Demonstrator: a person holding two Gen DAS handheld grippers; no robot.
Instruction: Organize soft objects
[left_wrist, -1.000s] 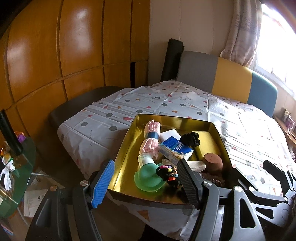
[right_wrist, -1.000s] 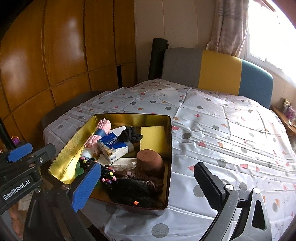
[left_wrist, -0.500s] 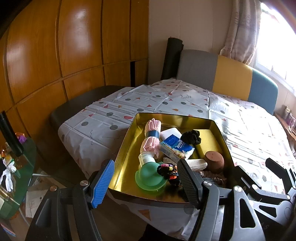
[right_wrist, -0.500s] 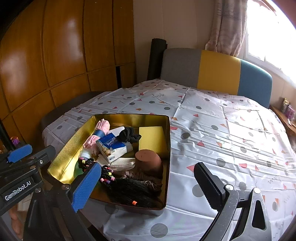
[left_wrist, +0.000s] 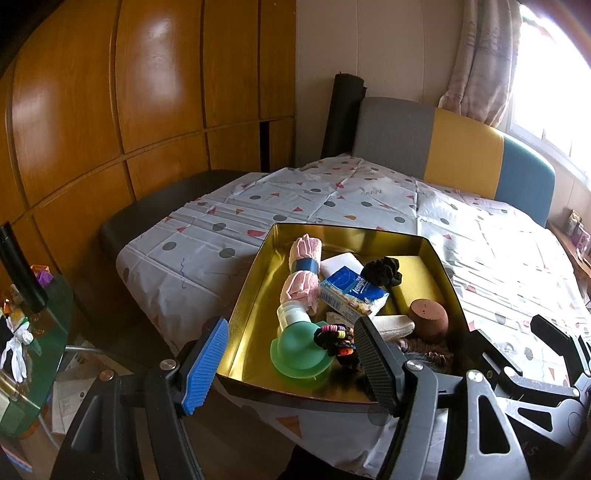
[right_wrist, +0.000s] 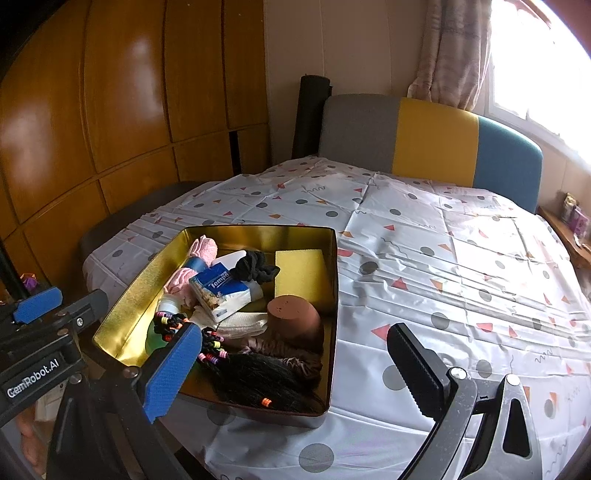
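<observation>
The soft objects all lie inside the gold tin (right_wrist: 334, 295), which stands on the worktop (right_wrist: 461, 258) with its dotted cloth. In it we see a pink rolled cloth (left_wrist: 301, 273), a tissue pack (right_wrist: 225, 291), a black scrunchie (right_wrist: 256, 267), a yellow sponge (right_wrist: 299, 275), a brown round sponge (right_wrist: 293, 317), a brown scrunchie (right_wrist: 291, 356), a dark hairpiece (right_wrist: 258, 382), a bundle of coloured hair ties (left_wrist: 336, 338), and a green piece (left_wrist: 299, 350) with a white bottle (left_wrist: 291, 314) above it. They lie mixed and partly on each other, not sorted in groups.

This picture fits two stages, we think: the things gathered in the tin as the finished result, or the tin waiting for its contents to be taken out and arranged on the cloth. We cannot decide which, so we name no next move.

The left claw (left_wrist: 288, 363) hangs just before the near edge of the tin, jaws wide apart, holding nothing and touching nothing. The right claw (right_wrist: 291, 363) is above the near right corner of the tin, also spread wide and empty.
</observation>
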